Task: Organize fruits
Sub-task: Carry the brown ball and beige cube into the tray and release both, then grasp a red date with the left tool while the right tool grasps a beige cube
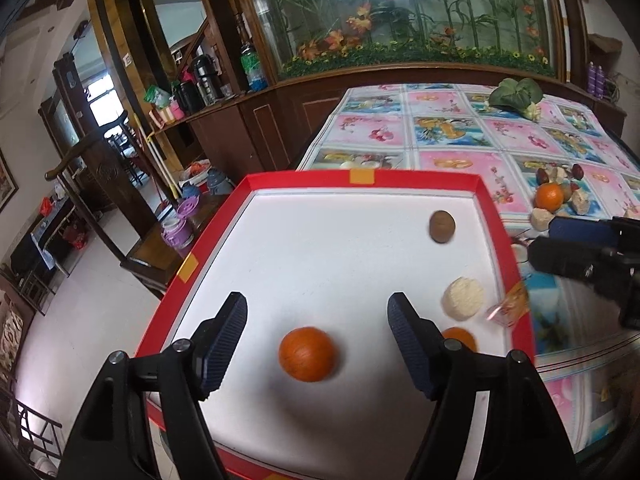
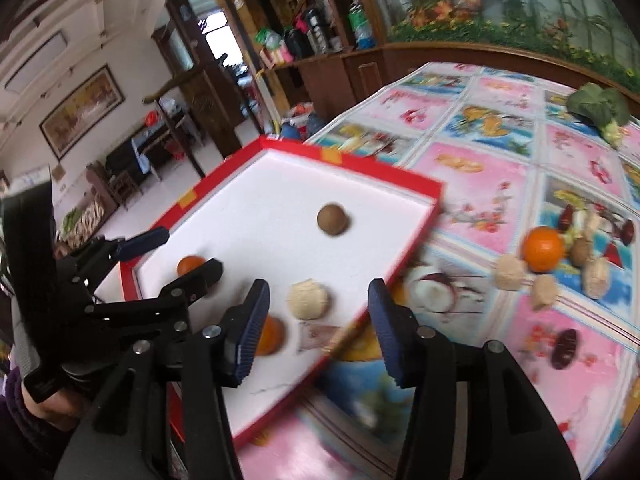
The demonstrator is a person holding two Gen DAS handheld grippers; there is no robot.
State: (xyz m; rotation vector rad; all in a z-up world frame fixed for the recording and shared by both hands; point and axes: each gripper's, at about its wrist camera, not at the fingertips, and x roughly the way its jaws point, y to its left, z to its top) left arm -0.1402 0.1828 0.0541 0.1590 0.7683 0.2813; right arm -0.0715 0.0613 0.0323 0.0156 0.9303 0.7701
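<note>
A red box (image 1: 360, 179) with a white floor sits at the table's left end. On that floor lie an orange (image 1: 307, 354), a brown round fruit (image 1: 442, 226), a pale cream ball (image 1: 463, 299) and a second orange (image 1: 460, 338) half hidden by a finger. My left gripper (image 1: 316, 300) is open above the first orange without touching it. My right gripper (image 2: 318, 288) is open over the box's near right side; the cream ball (image 2: 309, 300) shows between its fingers, clear of the pads. The left gripper (image 2: 180, 256) appears on the left in the right wrist view.
On the flowered tablecloth right of the box lies a pile with an orange (image 2: 543, 249), cream lumps (image 2: 510, 274) and dark red dates (image 2: 564, 348). A leafy green vegetable (image 2: 598, 106) lies at the far end. A wooden cabinet and a glass case stand behind the table.
</note>
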